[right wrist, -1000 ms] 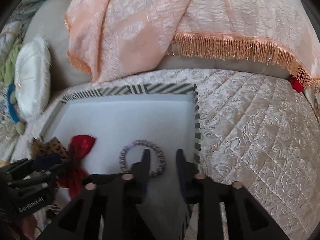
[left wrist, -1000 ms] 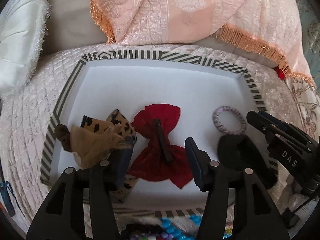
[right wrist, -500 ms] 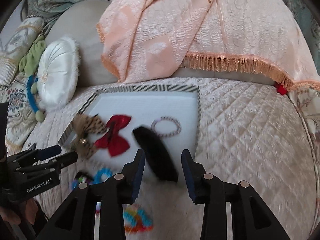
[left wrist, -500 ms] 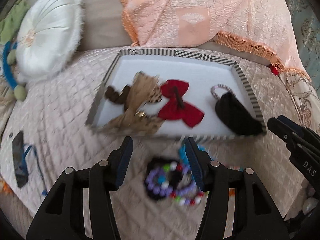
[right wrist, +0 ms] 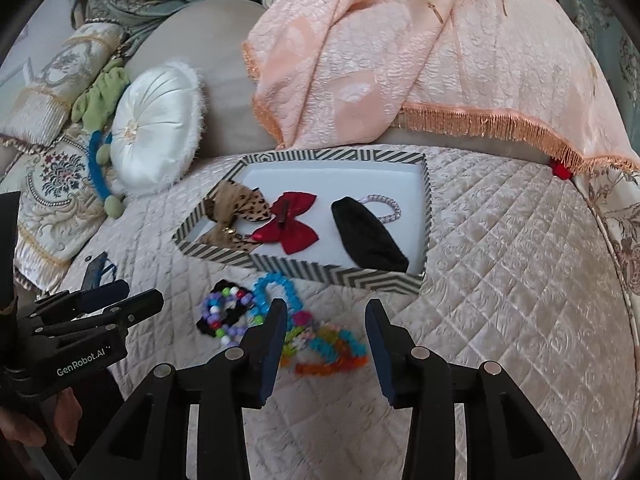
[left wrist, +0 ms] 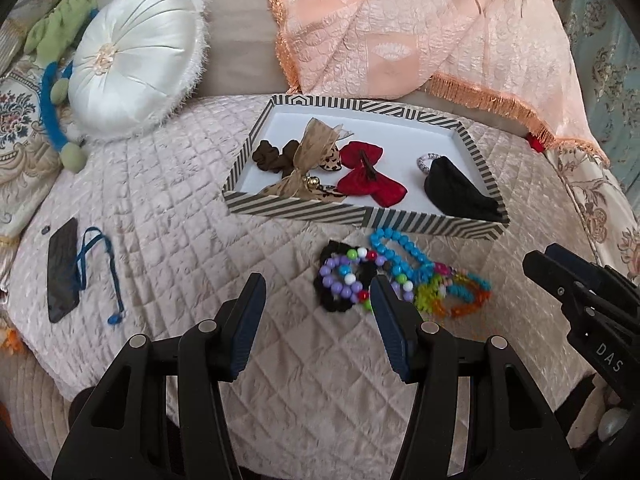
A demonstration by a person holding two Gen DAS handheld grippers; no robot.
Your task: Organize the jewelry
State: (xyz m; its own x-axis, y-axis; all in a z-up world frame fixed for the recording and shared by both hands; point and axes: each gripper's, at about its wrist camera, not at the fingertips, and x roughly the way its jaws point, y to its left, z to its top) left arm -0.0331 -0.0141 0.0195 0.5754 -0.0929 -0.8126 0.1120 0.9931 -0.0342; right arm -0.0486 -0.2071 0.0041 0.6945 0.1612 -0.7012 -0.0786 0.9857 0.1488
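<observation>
A striped tray (left wrist: 360, 215) (right wrist: 340, 274) lies on the quilted cushion. In it are a brown scrunchie (left wrist: 272, 155), a leopard-and-tan bow (left wrist: 316, 152) (right wrist: 240, 208), a red bow (left wrist: 368, 174) (right wrist: 290, 220), a black scrunchie (left wrist: 456, 192) (right wrist: 368, 236) and a lilac hair tie (left wrist: 426, 159) (right wrist: 386, 208). In front of the tray lies a pile of coloured bead bracelets (left wrist: 400, 276) (right wrist: 280, 320) on a black scrunchie (left wrist: 340, 300). My left gripper (left wrist: 316, 300) and right gripper (right wrist: 326, 320) are both open and empty, held back above the pile.
A white round pillow (left wrist: 136, 56) (right wrist: 156, 128) and a peach fringed cloth (left wrist: 420, 32) (right wrist: 420, 60) lie behind the tray. A black phone with a blue strap (left wrist: 64, 264) lies at the left. The cushion's edge curves off at the right (right wrist: 616, 260).
Both grippers have pulled back and up from inside the tray. The black scrunchie now lies in the tray beside the lilac tie, and the bead pile has come into view.
</observation>
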